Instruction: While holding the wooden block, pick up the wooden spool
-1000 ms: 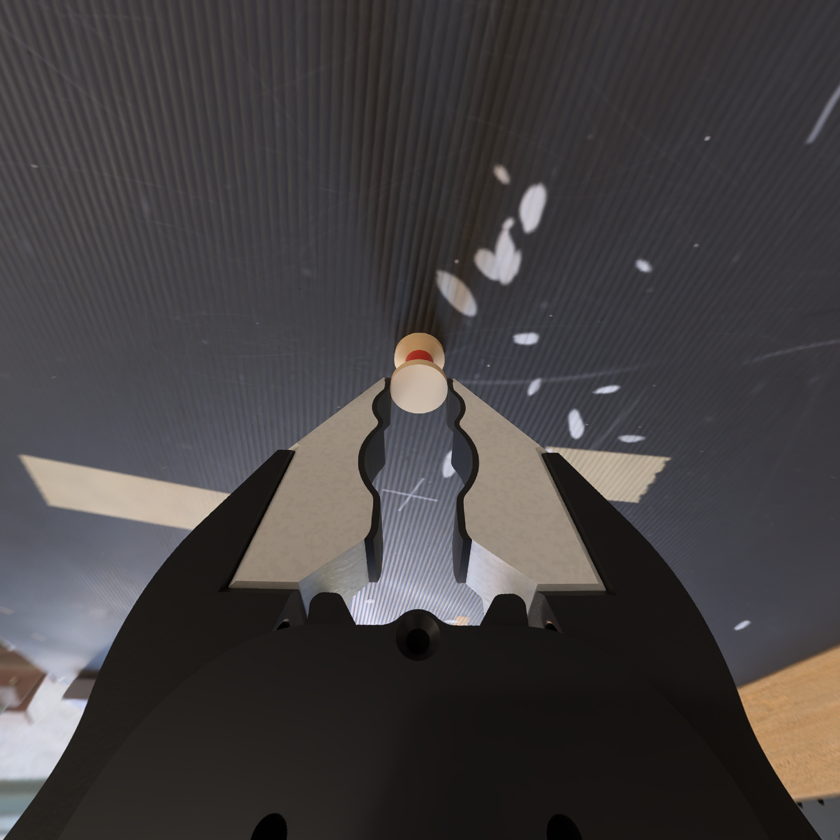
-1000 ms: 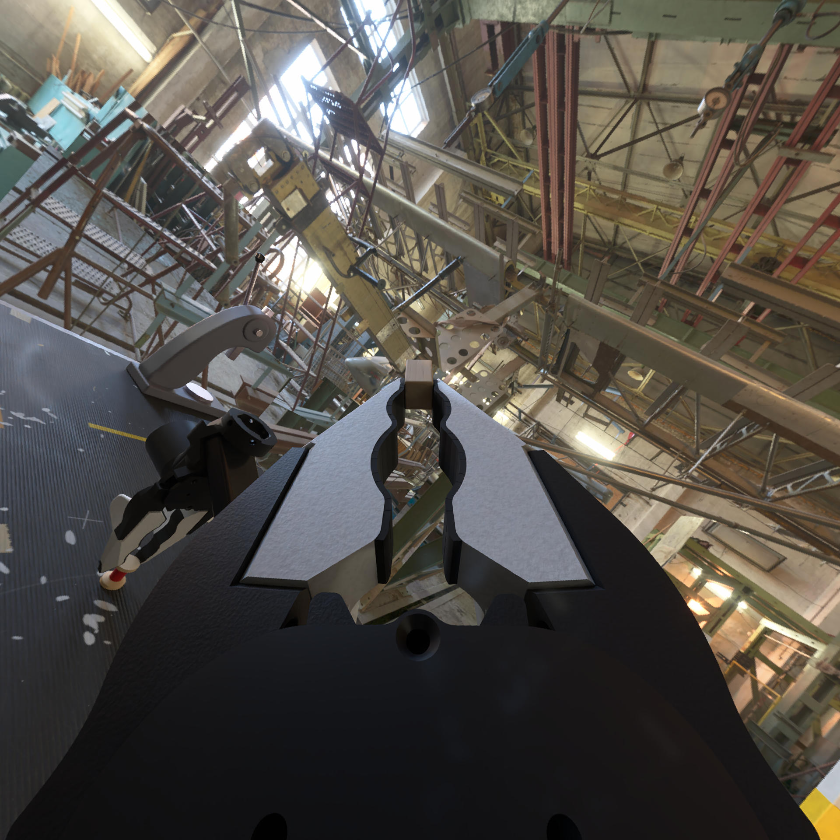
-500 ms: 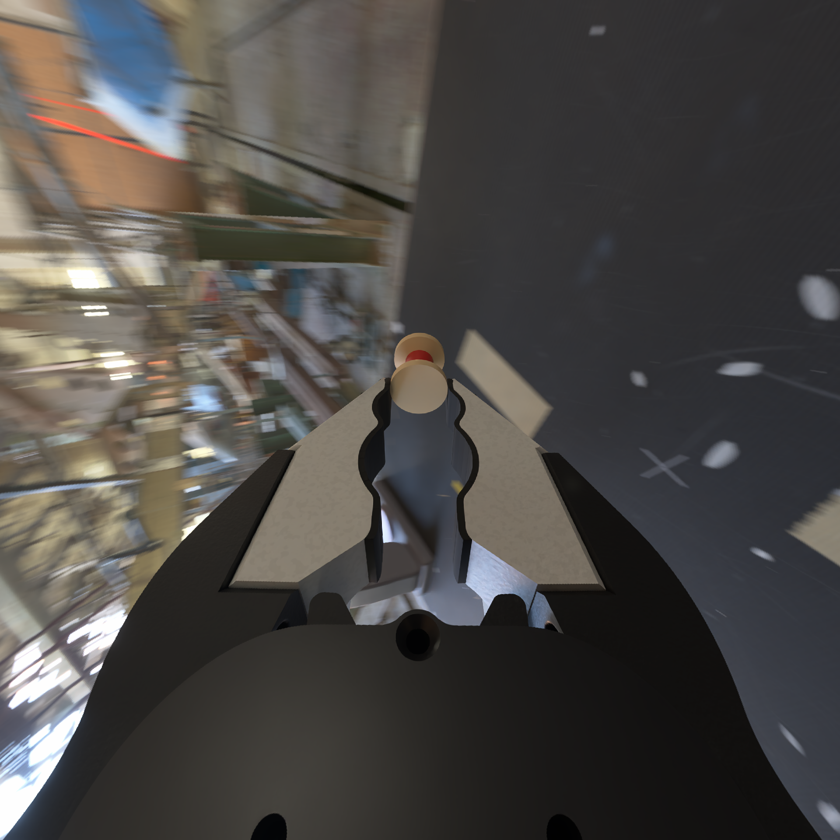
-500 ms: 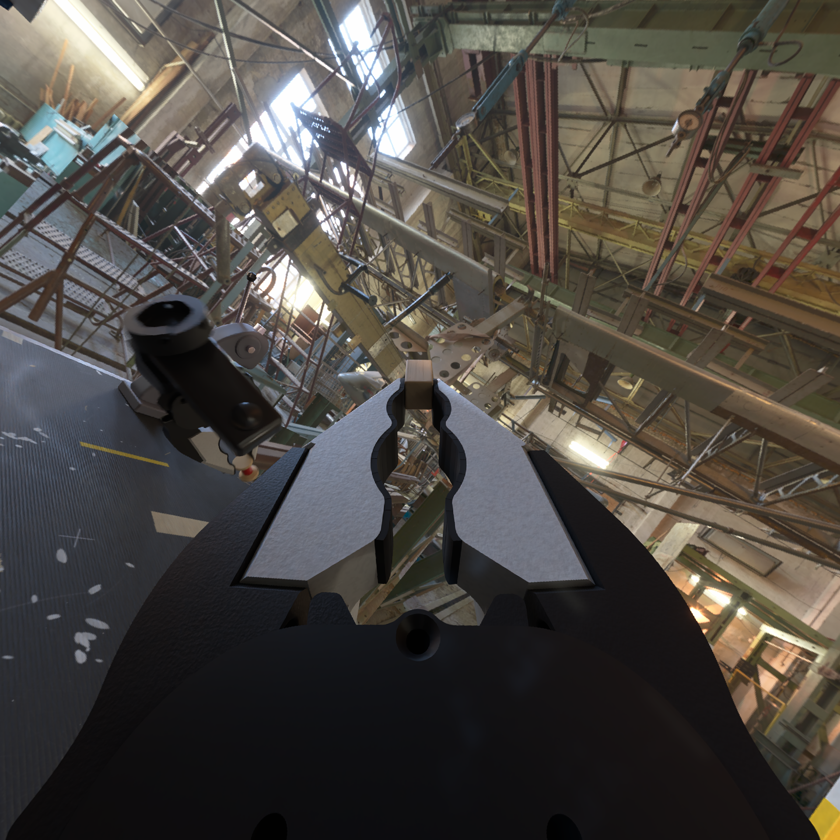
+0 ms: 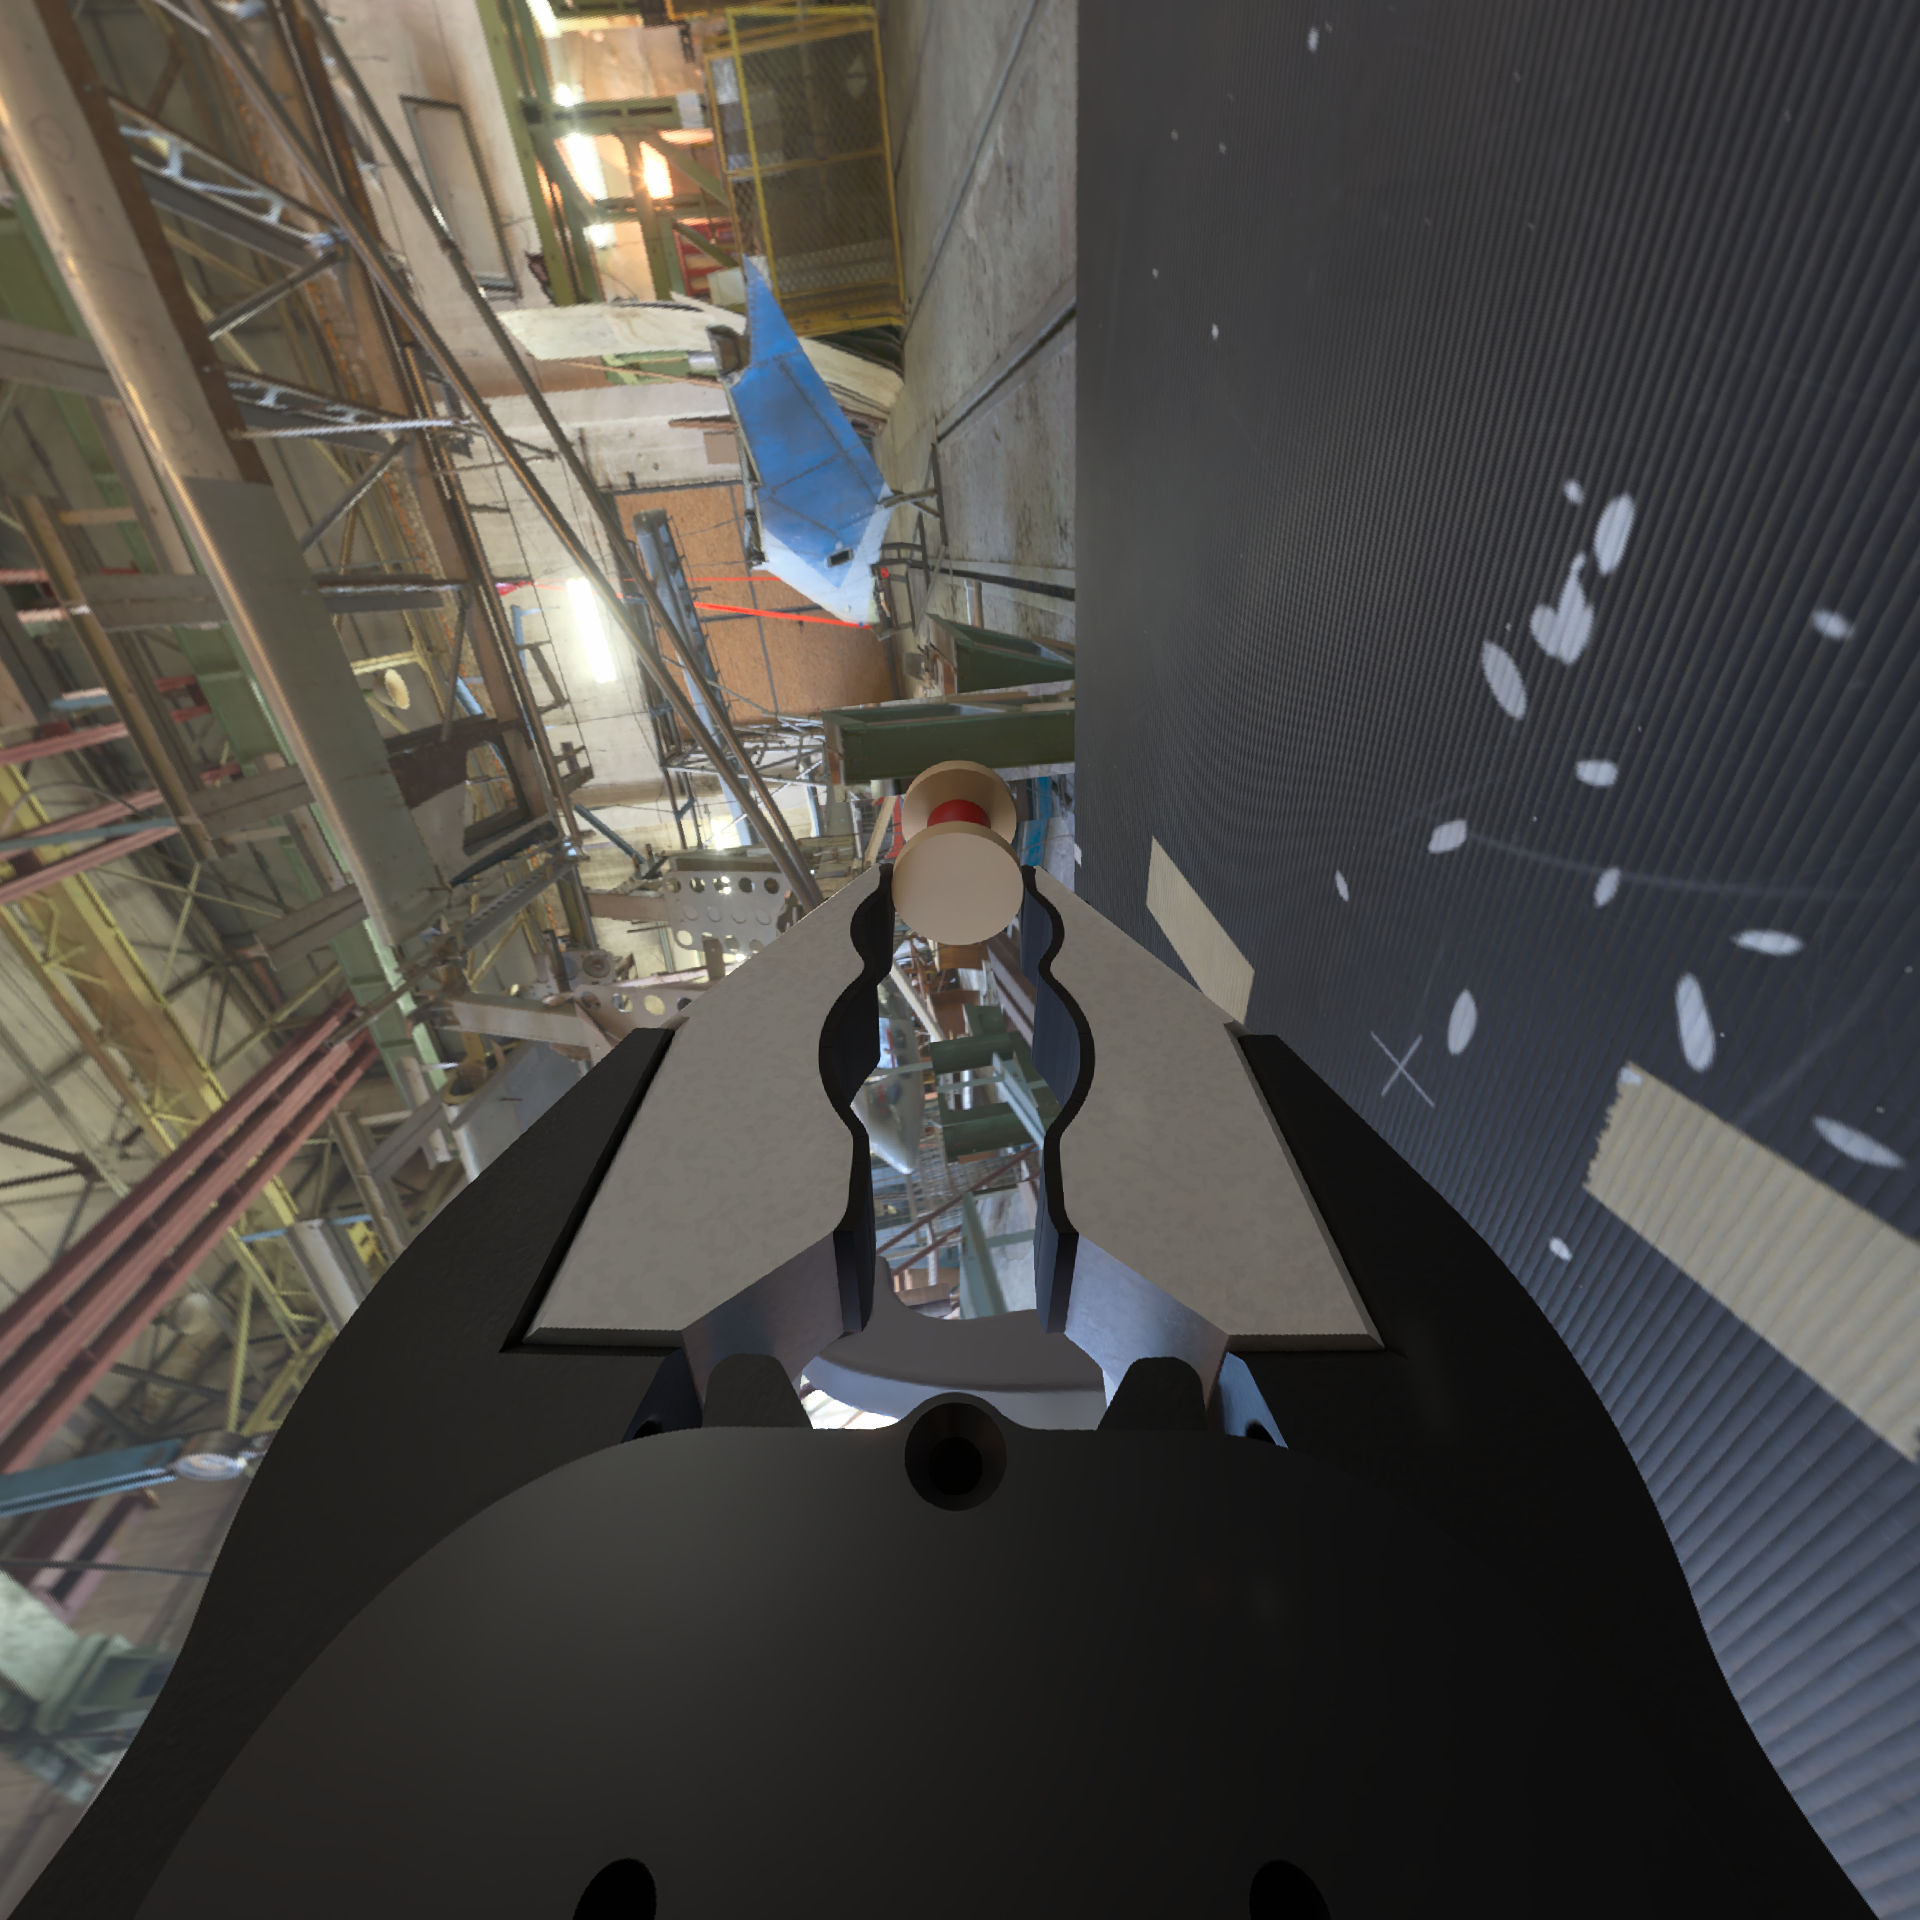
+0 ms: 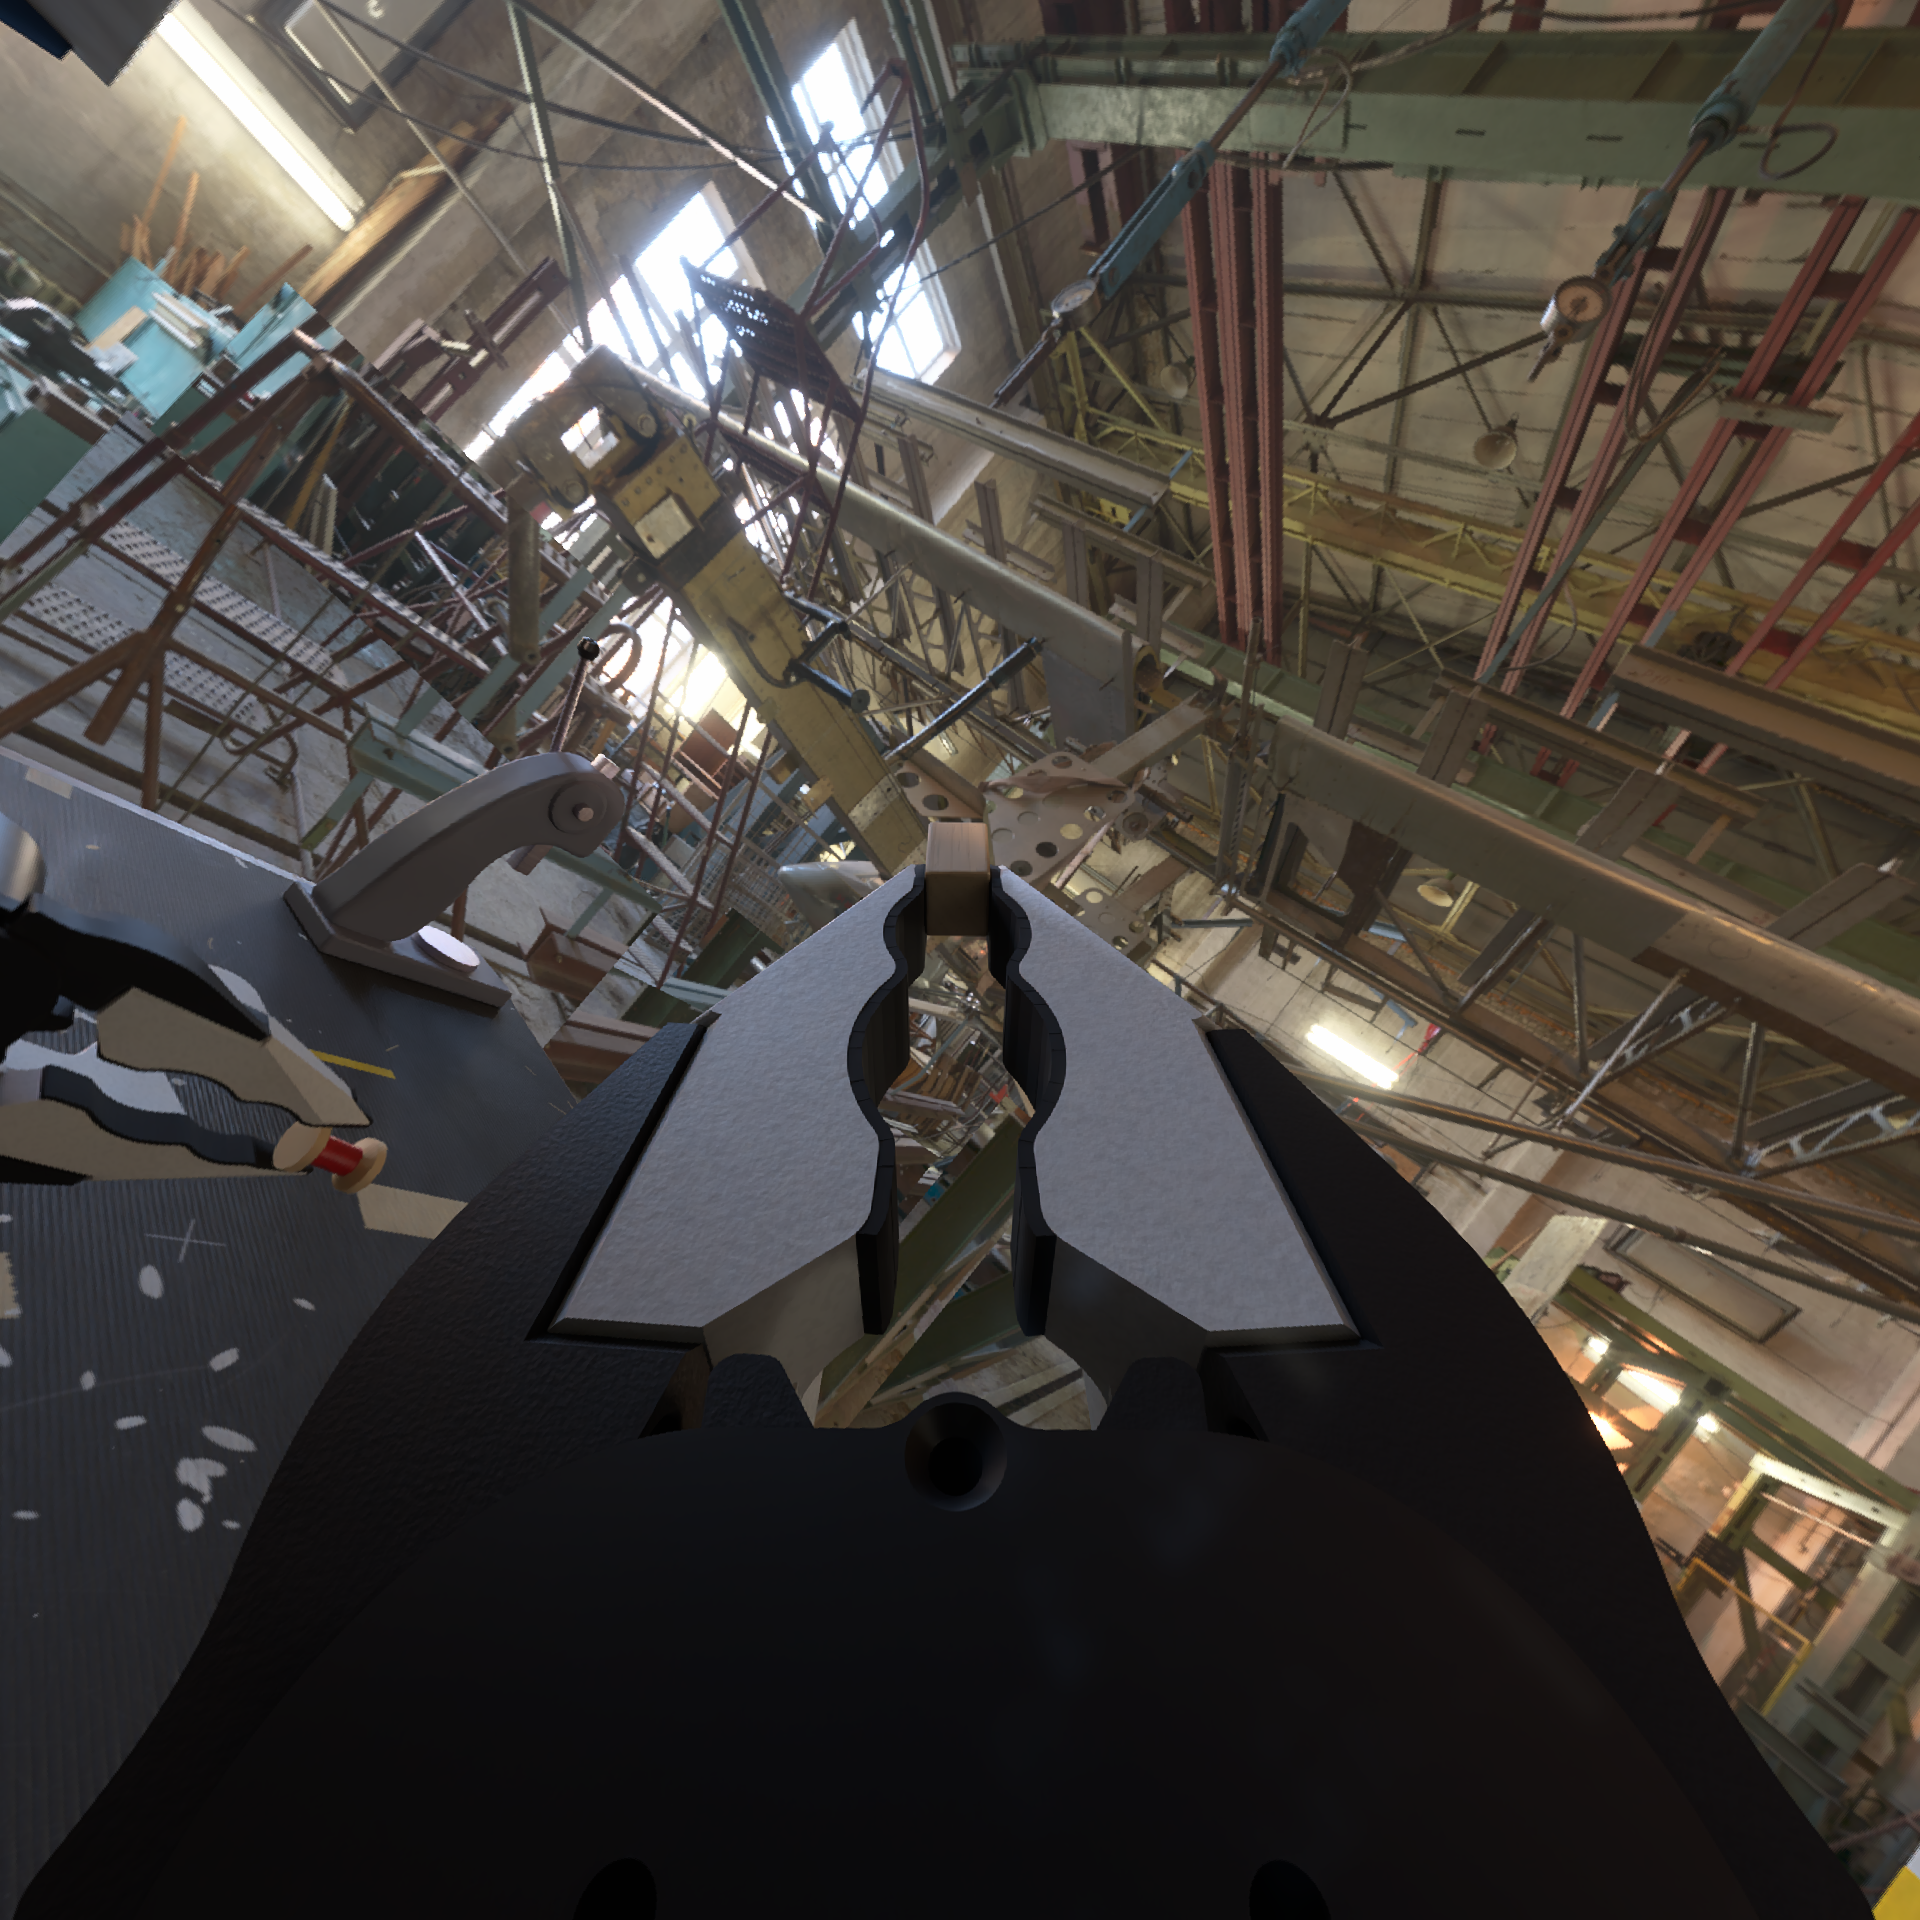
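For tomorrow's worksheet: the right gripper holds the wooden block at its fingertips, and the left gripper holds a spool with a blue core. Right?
Not quite. The wooden spool in the left gripper has a red core, as the left wrist view shows. The right gripper does hold the wooden block at its fingertips.

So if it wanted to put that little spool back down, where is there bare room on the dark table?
The dark table is mostly bare. Freest is the stretch beyond the white paint flecks. Tan tape strips border the nearer part. The only bulky thing is the grey bracket at the table's edge.
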Controlling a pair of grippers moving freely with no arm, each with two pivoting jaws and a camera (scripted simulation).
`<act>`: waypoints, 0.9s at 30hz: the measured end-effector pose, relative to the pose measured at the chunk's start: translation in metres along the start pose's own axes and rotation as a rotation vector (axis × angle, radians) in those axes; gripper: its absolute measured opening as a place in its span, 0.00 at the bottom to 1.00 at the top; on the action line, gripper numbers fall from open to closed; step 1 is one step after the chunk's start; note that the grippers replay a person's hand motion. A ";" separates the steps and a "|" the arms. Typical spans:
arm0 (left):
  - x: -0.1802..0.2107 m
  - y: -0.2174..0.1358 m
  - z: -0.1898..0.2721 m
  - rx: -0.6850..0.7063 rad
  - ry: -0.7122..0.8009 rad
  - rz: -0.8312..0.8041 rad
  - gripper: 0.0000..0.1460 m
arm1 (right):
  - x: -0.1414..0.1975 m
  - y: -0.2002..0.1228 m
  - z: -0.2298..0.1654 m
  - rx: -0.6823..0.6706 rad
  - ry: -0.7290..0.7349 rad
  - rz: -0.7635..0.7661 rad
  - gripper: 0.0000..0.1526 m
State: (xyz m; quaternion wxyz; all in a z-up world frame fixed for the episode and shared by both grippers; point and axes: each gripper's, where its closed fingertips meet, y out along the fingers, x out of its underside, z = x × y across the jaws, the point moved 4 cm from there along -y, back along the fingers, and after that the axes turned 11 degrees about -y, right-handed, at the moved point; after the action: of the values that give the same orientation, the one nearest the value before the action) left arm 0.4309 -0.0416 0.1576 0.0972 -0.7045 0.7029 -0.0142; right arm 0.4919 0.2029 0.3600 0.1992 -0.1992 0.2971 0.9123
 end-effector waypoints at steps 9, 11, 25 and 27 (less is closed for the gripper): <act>-0.005 -0.040 0.013 -0.056 0.000 0.084 0.16 | 0.001 0.003 -0.003 -0.024 0.009 -0.005 0.06; -0.007 -0.053 0.025 -0.094 0.025 0.122 0.16 | 0.002 0.004 -0.003 -0.027 0.017 -0.004 0.06; -0.014 -0.088 0.084 0.043 -0.174 0.235 0.16 | -0.005 0.013 -0.014 -0.068 0.011 0.020 0.06; -0.010 -0.092 0.074 0.085 -0.340 0.324 0.16 | -0.004 0.014 -0.015 -0.072 0.012 0.018 0.06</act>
State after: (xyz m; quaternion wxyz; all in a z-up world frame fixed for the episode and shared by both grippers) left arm 0.5334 -0.0240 0.1006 0.2447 -0.5702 0.7789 0.0908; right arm 0.4925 0.1823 0.3568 0.1819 -0.2093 0.2669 0.9230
